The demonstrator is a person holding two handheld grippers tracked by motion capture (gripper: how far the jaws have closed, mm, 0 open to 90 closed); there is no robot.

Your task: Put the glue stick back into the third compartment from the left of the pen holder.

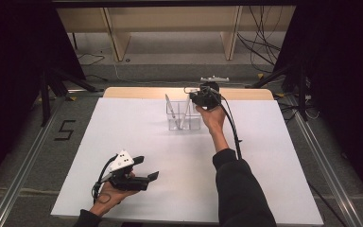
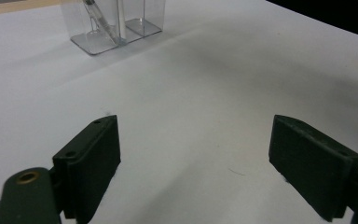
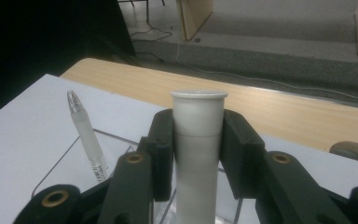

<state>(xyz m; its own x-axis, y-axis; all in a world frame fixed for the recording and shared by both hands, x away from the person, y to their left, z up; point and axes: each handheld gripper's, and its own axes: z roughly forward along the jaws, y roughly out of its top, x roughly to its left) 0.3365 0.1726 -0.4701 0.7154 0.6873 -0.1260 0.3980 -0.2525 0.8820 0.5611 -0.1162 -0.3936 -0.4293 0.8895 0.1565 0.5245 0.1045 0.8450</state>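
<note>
White cylindrical plastic tube with a flanged cap [image 3: 198,154], upright, clamped between the black jaws of the right gripper [image 3: 198,140] just below the cap, pads pressing on both sides. Held over the clear plastic two-compartment organiser [image 1: 184,120] standing at the far middle of the white worktop [image 1: 170,156], close to the bare wooden strip [image 3: 270,105] at the far edge. Already in the organiser: a translucent frosted pen with a clear tip [image 3: 87,137], leaning in the left compartment. Lower end of the tube hidden behind the jaws, so cannot tell whether resting on the organiser's floor or hanging above it.

Left gripper [image 1: 149,177] idle low over the near left of the worktop, jaws wide apart, nothing between them (bare white surface there in the left gripper view).

Probable step: lowering the tube into a compartment of the organiser. To do well:
- Keep the tube vertical; no tilting toward the leaning pen.
- Centre over the open compartment, clear of the dividing wall and rim.
- Descend slowly until the base seats on the bottom.
- Release only then, opening just enough to clear the cap flange.
- Withdraw straight up, avoiding a nudge to the light organiser, likely to slide on the smooth worktop.
</note>
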